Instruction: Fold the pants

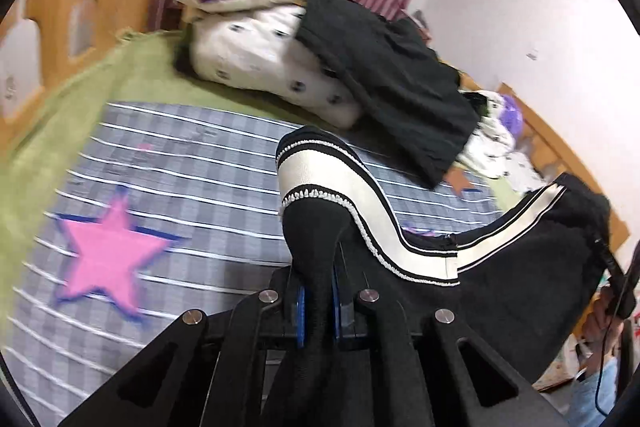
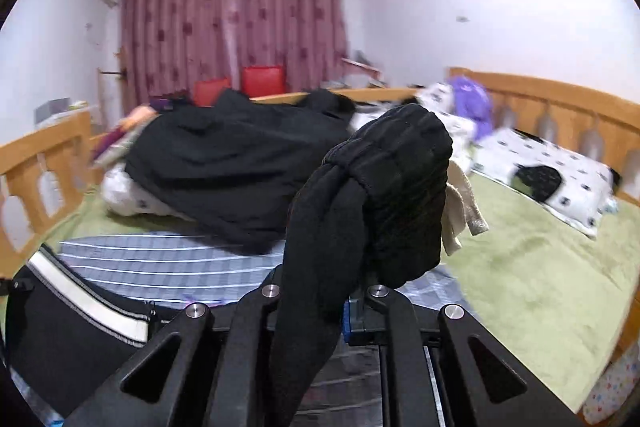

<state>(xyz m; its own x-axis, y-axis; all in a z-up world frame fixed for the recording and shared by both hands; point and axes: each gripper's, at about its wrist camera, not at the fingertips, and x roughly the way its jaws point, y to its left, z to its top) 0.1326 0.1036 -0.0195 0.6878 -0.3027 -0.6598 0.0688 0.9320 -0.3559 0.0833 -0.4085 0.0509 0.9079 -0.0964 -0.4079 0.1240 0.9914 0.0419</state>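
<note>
We hold the black pants up above the bed, one end in each tool: nearest the left wrist camera, the left gripper is clamped tight on a bunched fold of black cloth beside the white side stripe, which runs off to our right across the hanging fabric. In the right wrist view, the right gripper pinches the gathered elastic waistband, a pale label dangling at its edge. Below both tools lies the grey checked sheet with its pink star, spread over a green blanket. Farther back a second black garment drapes over a white spotted quilt. A pillow rests by the wooden bed rail, and pink curtains close the far wall.
</note>
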